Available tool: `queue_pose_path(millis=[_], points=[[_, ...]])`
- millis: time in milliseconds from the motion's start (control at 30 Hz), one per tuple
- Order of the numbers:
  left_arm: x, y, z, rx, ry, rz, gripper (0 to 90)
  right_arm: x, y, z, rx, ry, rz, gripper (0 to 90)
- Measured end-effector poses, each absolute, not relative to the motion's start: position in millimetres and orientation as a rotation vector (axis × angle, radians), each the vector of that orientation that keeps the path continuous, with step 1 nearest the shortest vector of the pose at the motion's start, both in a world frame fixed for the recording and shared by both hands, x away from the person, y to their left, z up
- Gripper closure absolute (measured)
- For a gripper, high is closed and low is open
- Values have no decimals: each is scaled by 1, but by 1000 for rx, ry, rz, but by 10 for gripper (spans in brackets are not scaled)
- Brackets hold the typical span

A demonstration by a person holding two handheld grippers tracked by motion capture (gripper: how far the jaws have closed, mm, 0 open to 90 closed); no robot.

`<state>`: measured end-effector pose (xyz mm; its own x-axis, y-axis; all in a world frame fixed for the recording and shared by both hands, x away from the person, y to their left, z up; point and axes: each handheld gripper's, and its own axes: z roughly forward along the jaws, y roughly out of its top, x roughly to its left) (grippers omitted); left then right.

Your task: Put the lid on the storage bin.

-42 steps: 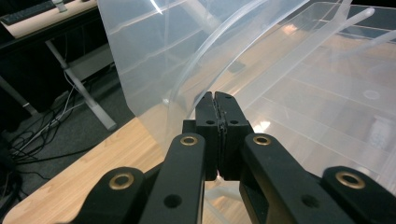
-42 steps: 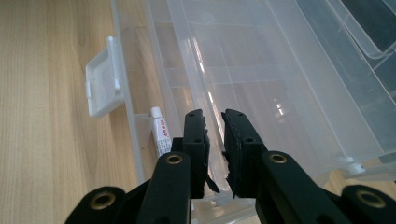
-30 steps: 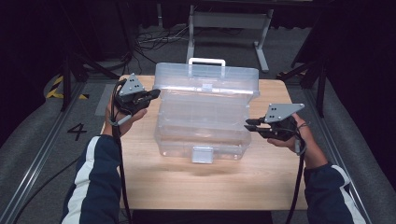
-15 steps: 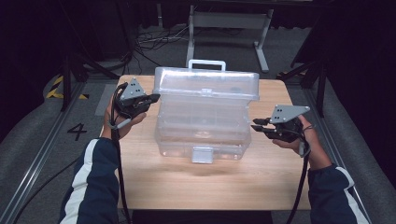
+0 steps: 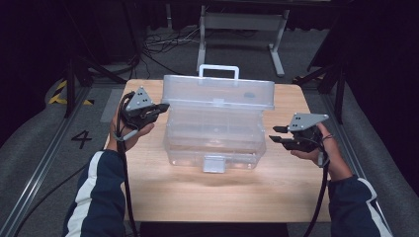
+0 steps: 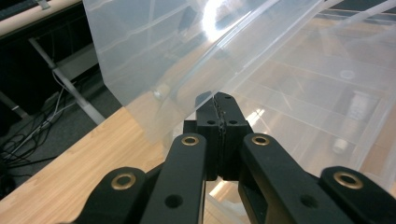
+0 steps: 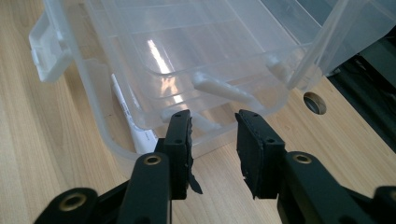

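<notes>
At the left edge of the wooden table [image 5: 148, 197], the left gripper [image 5: 160, 106] has its jaws pinched tight on the raised lid's [image 5: 220, 91] thin edge. The clear plastic toolbox [image 5: 215, 136] sits mid-table, probably light, stiff and slippery; its rim, white handle [image 5: 218, 70] or front latch [image 5: 213, 164] look like the best holds. The right gripper [image 5: 275, 134], whose jaws have just been opening, hovers part-open and empty beside the box's right end.

Glossy clear plastic box [image 5: 215, 123] sits on a matt, pale wood-grain table [image 5: 296, 182].
</notes>
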<state>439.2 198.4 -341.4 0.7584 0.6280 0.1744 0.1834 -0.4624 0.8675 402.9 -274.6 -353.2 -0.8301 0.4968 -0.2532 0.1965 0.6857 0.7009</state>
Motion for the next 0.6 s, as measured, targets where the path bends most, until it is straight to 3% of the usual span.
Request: queue_pose_path(millis=[233,600], points=[[433,199,-347,2028,604,601,897,404,-276,-357,579,2468,947,572],[425,194,-350,2022,588,615,899,402,-278,-358,592,2453,961,557]])
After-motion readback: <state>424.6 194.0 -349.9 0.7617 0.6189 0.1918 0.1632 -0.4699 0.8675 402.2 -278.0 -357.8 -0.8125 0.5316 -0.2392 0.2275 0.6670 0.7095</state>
